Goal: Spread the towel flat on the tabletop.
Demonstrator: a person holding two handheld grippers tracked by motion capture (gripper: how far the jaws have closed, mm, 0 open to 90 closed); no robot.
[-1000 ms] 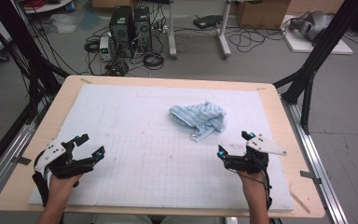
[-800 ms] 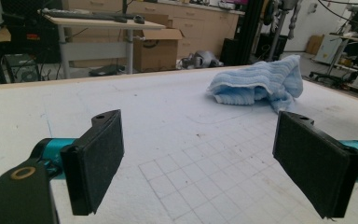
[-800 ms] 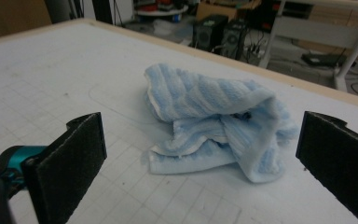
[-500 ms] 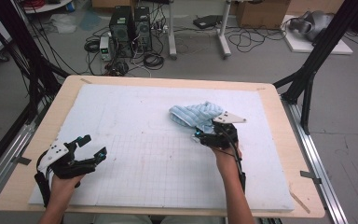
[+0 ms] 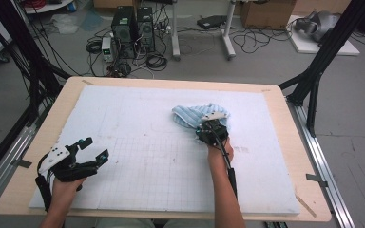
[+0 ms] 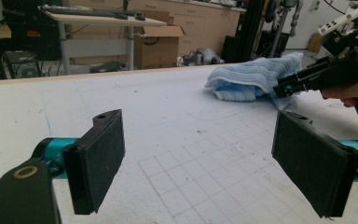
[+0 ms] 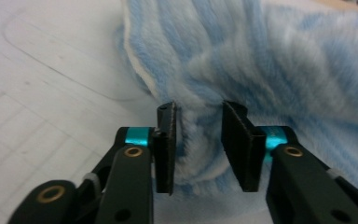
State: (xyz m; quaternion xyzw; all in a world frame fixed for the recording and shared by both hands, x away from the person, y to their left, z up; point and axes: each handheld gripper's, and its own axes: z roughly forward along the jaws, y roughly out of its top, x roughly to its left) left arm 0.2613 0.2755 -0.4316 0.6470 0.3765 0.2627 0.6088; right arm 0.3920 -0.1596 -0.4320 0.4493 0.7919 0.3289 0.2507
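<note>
I have the right gripper (image 5: 208,131) pushed into the near edge of the blue towel (image 5: 196,115), which lies crumpled right of centre on the far half of the tabletop (image 5: 123,118). Its jaws have just been closing, and in the right gripper view a fold of the towel (image 7: 270,60) is bunched up between them; both pads appear to press into the pile, so I read it as a pinch on that fold (though the squeeze may not be finished). I went in low and at the edge because that is where a loose fold stands up enough to be caught without scraping the foam mat.

The left gripper (image 5: 91,151) waits at the near left corner, well apart from the towel, jaws spread wide with nothing between them; from there it is free to take a second corner once the cloth is lifted, I judge.

The towel itself is soft and fluffy, pale blue with lighter stripes and a cream hem, heaped in uneven folds and not flat. It will sag and drape when raised.
</note>
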